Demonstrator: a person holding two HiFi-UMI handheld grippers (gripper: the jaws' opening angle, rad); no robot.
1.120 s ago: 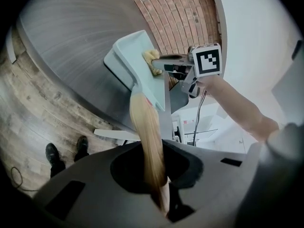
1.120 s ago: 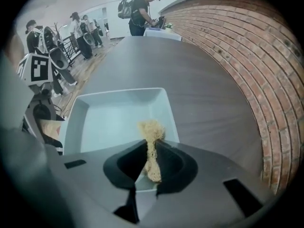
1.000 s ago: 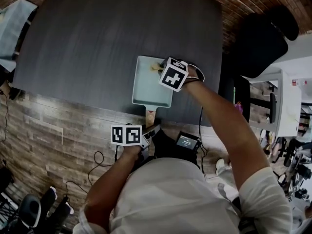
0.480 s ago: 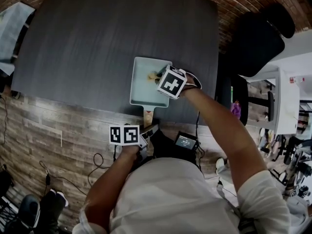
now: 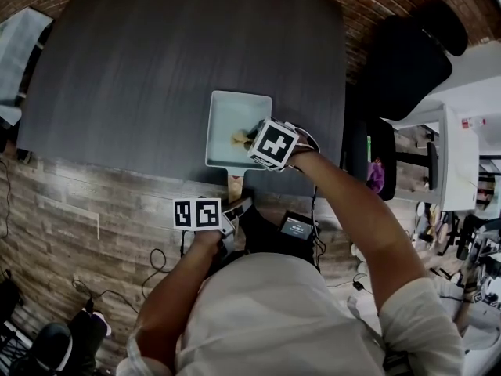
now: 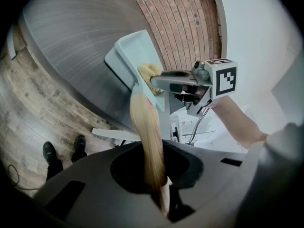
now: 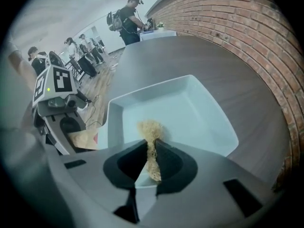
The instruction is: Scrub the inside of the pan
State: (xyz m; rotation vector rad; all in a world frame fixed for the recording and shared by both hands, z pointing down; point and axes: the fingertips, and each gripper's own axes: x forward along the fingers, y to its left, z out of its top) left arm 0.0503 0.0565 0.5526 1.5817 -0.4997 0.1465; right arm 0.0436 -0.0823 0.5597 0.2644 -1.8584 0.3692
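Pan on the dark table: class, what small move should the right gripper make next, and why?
Probably slide the scrubber along the floor of the pan toward its far wall. The right gripper pinches the scrubber near the handle end, so the far floor lies bare ahead, and the left gripper clamps the wooden handle, which should steady the pan.

The pan is looking smooth and matt, its handle pale wood, the scrubber coarse and fibrous, the tabletop dark, grained.
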